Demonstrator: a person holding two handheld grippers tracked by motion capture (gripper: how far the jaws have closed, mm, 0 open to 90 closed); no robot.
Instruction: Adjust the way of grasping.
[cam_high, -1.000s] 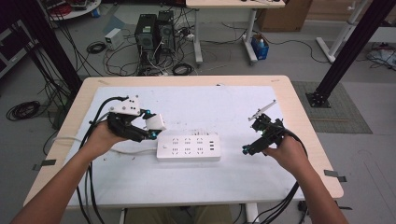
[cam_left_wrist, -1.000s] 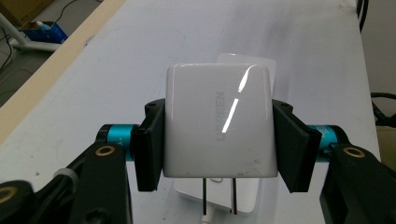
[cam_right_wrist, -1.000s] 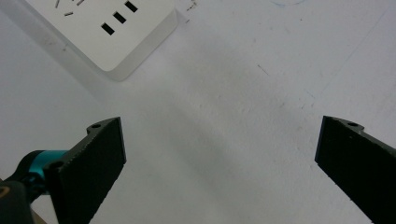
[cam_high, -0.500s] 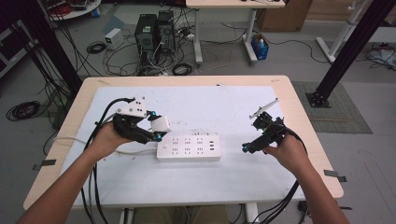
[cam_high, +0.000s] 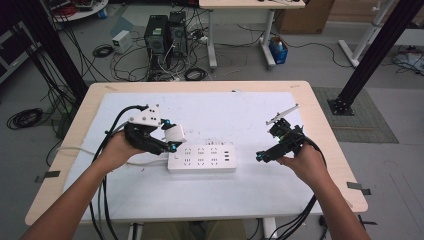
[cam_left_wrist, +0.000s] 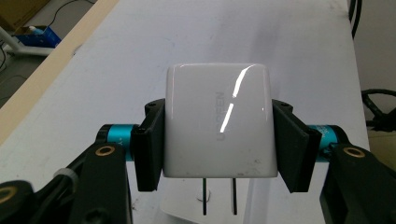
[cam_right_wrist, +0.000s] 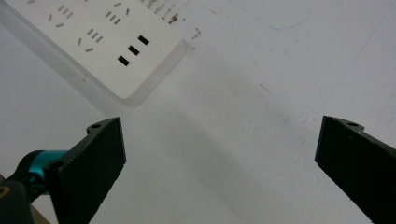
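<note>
While the left hand-held gripper (cam_left_wrist: 219, 135) clamps a white charger (cam_left_wrist: 219, 121) marked "UGREEN", the right hand-held gripper (cam_right_wrist: 219, 154) stands wide, power strip (cam_right_wrist: 107, 42) at its 11 o'clock.

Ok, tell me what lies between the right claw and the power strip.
Nothing: in the high view, bare white table separates the open right claw from the power strip.
</note>
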